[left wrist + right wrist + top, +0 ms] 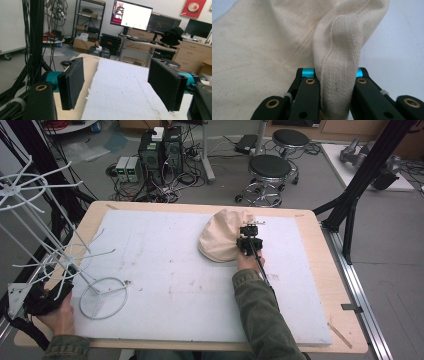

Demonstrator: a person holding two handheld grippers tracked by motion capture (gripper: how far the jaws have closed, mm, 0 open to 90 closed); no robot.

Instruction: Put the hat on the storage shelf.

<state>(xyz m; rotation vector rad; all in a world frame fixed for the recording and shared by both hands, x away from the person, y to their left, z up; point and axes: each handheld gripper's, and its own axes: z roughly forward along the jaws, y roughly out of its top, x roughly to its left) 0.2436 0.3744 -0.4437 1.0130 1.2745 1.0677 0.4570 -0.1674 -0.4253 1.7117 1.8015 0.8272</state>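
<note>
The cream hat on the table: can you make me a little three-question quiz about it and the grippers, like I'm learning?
1. True or false: the right gripper is shut on the cream hat's brim.
2. What does the left gripper hold between its pads? A) the hat B) nothing C) a cable
3. Which white thing stands by the left hand in the high view?

Key:
1. True; a fold of the brim is pinched between the jaws.
2. B; its jaws stand wide apart over the white mat.
3. The white wire rack.
</note>
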